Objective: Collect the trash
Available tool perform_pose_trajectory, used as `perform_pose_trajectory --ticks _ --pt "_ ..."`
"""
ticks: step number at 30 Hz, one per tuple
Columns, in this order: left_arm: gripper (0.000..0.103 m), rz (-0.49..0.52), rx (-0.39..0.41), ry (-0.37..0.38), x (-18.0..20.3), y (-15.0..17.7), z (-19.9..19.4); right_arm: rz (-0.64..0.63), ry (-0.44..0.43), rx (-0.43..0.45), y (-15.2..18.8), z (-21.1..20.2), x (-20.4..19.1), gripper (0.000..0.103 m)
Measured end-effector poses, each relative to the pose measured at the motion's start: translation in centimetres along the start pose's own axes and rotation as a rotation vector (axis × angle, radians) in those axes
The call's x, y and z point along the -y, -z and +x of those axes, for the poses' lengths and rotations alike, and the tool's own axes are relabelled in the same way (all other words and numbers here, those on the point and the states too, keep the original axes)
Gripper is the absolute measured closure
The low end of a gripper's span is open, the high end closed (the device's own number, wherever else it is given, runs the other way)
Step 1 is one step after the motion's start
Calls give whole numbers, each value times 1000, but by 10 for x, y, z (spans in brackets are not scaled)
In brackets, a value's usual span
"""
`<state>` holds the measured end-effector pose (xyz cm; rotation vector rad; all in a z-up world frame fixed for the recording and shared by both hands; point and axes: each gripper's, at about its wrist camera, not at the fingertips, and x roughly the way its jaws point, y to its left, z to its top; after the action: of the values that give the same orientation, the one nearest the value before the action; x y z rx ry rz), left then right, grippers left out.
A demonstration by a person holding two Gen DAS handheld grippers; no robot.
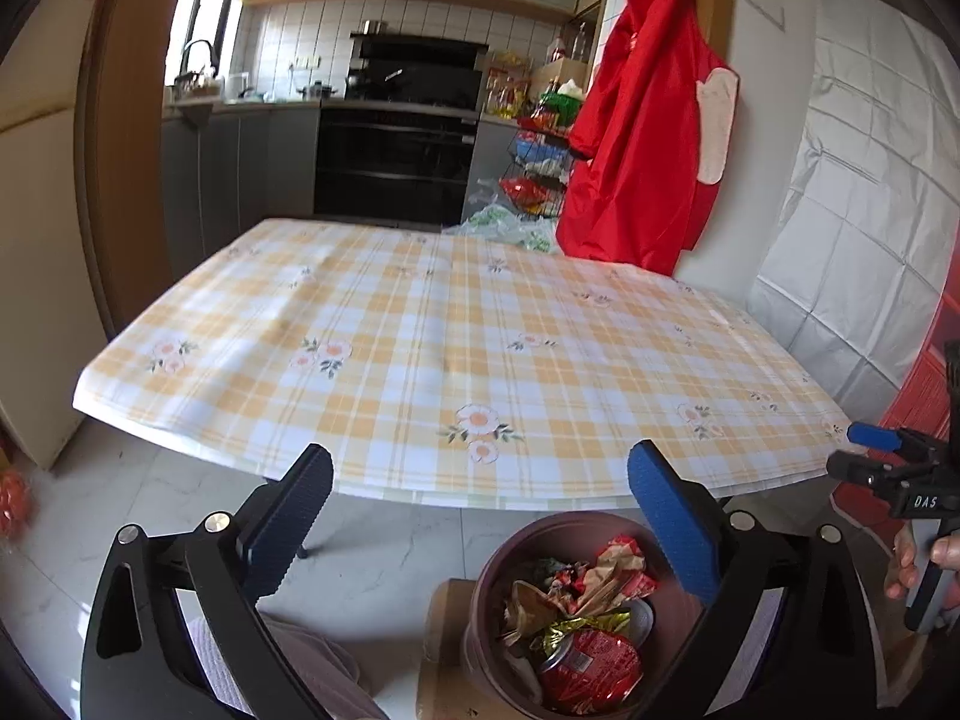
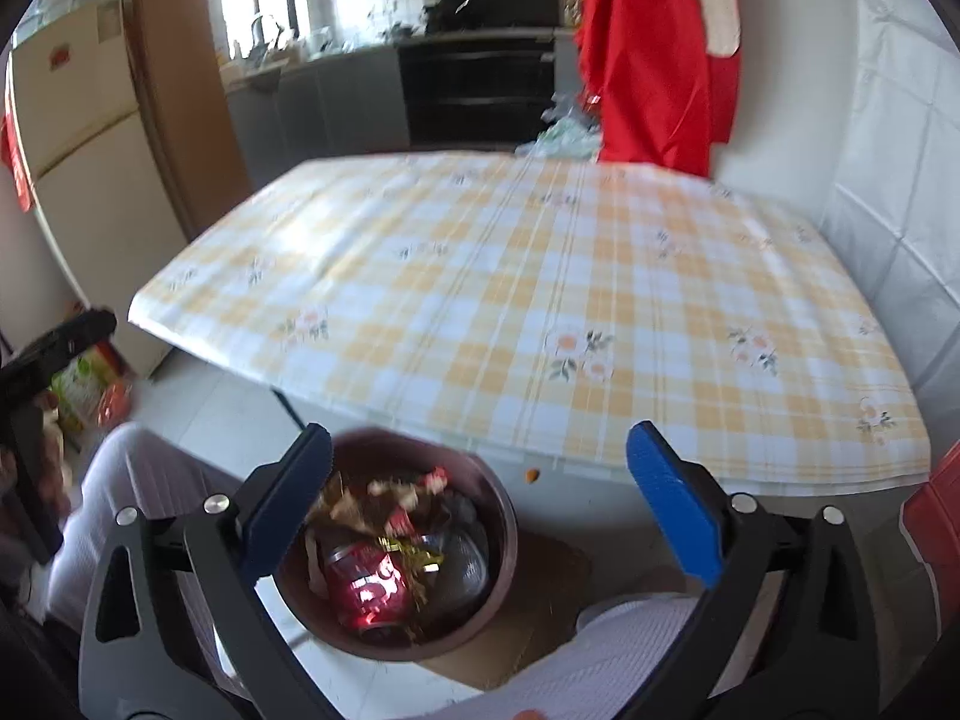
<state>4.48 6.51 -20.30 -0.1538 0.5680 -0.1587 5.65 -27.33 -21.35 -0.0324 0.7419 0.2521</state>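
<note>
Left wrist view: left gripper [image 1: 480, 516] spread wide, holding nothing, above the near table [image 1: 420, 348] edge. Bin [image 1: 480, 588] on the floor just below, packed with wrappers [image 1: 606, 576] and a red can [image 1: 585, 669]. No trash seen on the cloth.

Right wrist view: right gripper [image 2: 480, 516] likewise gaping and bare. Bin [image 2: 504, 516] near left, already full. Collecting looks finished, or nearly so.

Checked tablecloth [image 1: 456, 336] over the table — red apron [image 1: 648, 120] hanging behind, black oven [image 1: 396, 162] beyond
</note>
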Motion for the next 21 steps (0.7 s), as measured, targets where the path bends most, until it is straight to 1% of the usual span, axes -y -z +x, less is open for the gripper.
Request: perform_pose_trajectory --ticks 5,8,10,12,16,21 --pt "6 -1 9 -10 18 -6 -9 7 17 68 -12 -23 -11 6" --pt "6 29 16 -39 33 -9 -14 27 36 105 -19 -37 -13 6" --pt "6 32 20 -39 40 -10 -18 41 46 124 -23 -47 -13 6" --pt "6 33 24 -23 45 -11 -23 51 47 128 -26 -53 -12 6" --pt "6 56 48 -42 50 -15 -30 59 52 136 -31 -59 -13 6" --pt "6 50 68 -42 50 -24 -38 56 67 144 -33 -61 -14 6"
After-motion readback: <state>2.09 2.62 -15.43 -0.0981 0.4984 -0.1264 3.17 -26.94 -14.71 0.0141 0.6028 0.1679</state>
